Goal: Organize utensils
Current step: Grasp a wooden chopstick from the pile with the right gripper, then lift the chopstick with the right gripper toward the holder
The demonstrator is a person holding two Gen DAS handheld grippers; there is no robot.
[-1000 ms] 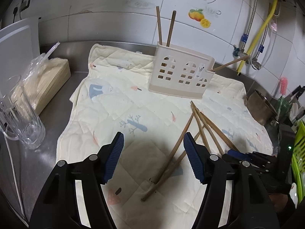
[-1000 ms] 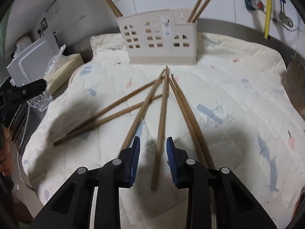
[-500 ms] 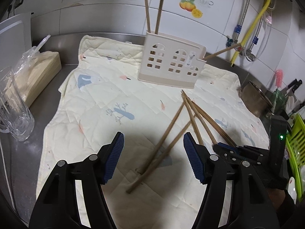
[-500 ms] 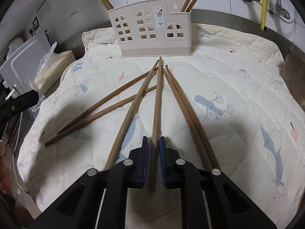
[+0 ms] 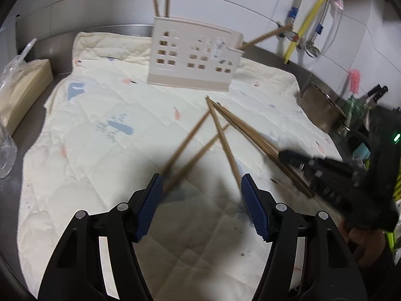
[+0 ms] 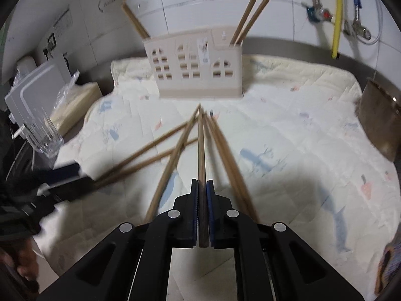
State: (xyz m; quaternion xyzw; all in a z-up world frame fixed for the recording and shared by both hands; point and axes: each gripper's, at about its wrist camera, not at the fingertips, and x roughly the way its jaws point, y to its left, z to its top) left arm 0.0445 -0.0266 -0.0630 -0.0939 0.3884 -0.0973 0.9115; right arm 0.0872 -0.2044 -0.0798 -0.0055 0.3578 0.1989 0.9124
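Several brown wooden chopsticks lie fanned on a cream quilted mat. A beige utensil holder with window cut-outs stands at the mat's far side with a few chopsticks upright in it; it also shows in the right wrist view. My right gripper is shut on one chopstick that points at the holder. My left gripper is open, low over the near ends of two chopsticks. The right gripper shows in the left wrist view.
A glass mug and a wrapped stack sit left of the mat on the steel counter. A metal pot stands to the right. Pipes and a yellow hose run along the tiled wall.
My right gripper closed on the middle chopstick and has begun lifting its near end. My left gripper moved forward and down toward the left chopsticks, staying open.
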